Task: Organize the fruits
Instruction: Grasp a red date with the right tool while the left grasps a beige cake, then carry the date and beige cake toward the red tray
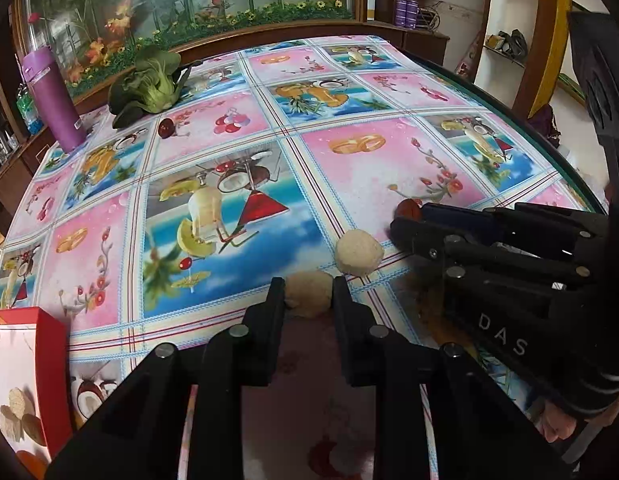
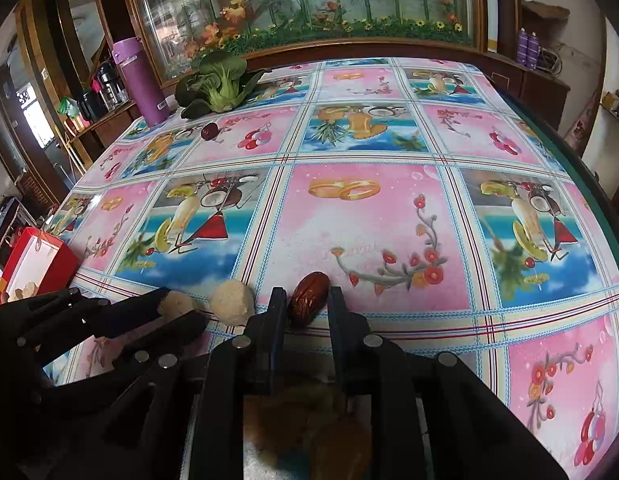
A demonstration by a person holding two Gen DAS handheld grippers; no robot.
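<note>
Both grippers are set low over the tablecloth (image 2: 389,216) at the lower centre of each view. The left gripper (image 1: 308,294) is closed around a pale round fruit (image 1: 309,293), its fingers pressed against either side. A second pale fruit (image 1: 359,253) lies free just to its upper right. The right gripper (image 2: 307,300) is clamped on a dark red date (image 2: 308,298), evidently for a simultaneous lift. A cherry (image 2: 209,131) and a leafy green (image 2: 215,84) remain at upper left. A red box (image 1: 25,380) at the left edge is judged the likely destination.
</note>
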